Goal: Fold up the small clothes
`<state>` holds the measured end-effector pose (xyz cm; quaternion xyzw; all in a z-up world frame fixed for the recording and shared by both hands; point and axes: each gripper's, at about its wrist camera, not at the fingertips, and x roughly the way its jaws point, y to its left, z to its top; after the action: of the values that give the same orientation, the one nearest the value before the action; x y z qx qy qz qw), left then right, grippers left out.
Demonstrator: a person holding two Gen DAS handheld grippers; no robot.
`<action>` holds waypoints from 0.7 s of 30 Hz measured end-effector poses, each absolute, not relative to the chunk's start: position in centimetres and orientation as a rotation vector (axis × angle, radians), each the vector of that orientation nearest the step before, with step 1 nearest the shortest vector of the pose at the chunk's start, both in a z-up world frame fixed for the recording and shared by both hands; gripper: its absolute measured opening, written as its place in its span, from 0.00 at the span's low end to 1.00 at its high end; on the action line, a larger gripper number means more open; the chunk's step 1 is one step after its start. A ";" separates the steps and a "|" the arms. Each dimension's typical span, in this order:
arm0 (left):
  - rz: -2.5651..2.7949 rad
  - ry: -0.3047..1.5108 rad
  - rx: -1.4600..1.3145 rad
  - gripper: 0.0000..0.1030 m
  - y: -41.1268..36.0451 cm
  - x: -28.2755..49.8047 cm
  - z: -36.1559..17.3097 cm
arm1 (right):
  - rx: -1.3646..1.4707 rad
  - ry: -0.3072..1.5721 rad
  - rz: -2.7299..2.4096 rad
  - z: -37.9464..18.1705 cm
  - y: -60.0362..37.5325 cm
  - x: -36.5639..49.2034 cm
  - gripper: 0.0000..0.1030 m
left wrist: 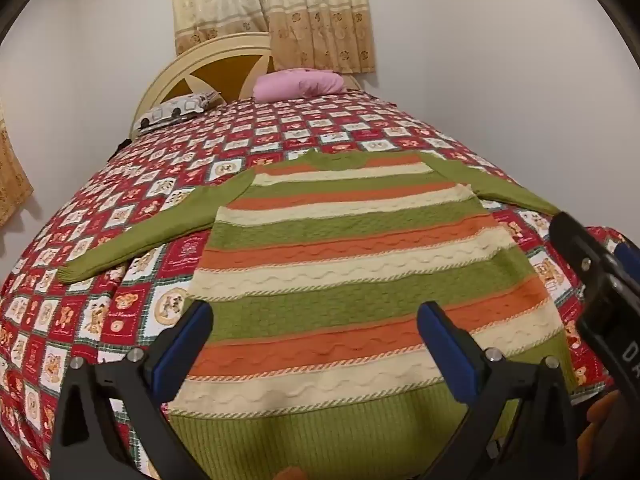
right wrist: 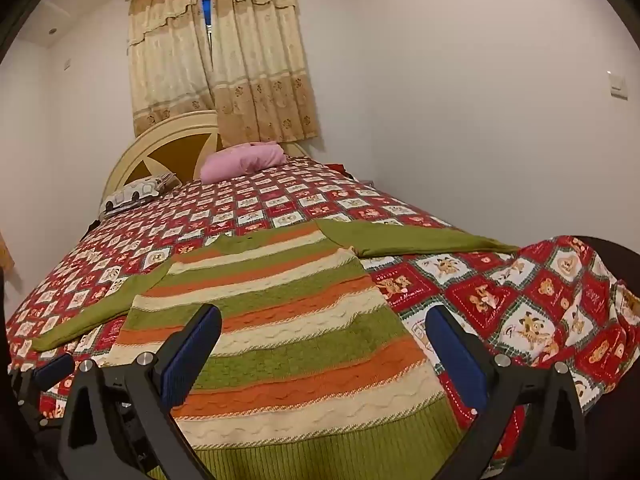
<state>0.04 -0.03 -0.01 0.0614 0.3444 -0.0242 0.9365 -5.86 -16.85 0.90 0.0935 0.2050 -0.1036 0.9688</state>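
Note:
A small knitted sweater (left wrist: pixel 344 264) with green, orange and cream stripes lies flat on the bed, hem toward me, both green sleeves spread out to the sides. It also shows in the right wrist view (right wrist: pixel 288 332). My left gripper (left wrist: pixel 316 328) is open and empty, hovering over the sweater's lower body. My right gripper (right wrist: pixel 324 336) is open and empty above the sweater's lower right edge. The right gripper also shows at the right edge of the left wrist view (left wrist: pixel 600 280).
The bed is covered by a red and white teddy-bear quilt (left wrist: pixel 132 216). A pink pillow (left wrist: pixel 298 84) and a patterned pillow (left wrist: pixel 176 112) lie by the cream headboard (right wrist: pixel 160 140). Curtains (right wrist: pixel 224 76) hang behind. The quilt drops over the bed corner (right wrist: pixel 580 312) at right.

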 end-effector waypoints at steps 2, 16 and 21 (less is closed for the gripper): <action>-0.024 0.701 0.137 1.00 -0.2 0.2 -0.1 | 0.197 0.424 -0.209 0.9 -16.8 -5.9 0.99; -0.079 0.698 0.078 1.00 0.2 0.0 -0.3 | 0.209 0.433 -0.218 0.4 -17.2 -5.8 0.99; -0.093 0.698 0.074 1.00 0.4 -0.1 -0.3 | 0.210 0.438 -0.229 0.4 -17.1 -5.7 0.99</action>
<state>-0.08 0.43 -0.32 0.0364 0.3416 -0.0455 0.9381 -5.75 -17.07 0.36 0.1039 0.2162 -0.1131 0.9642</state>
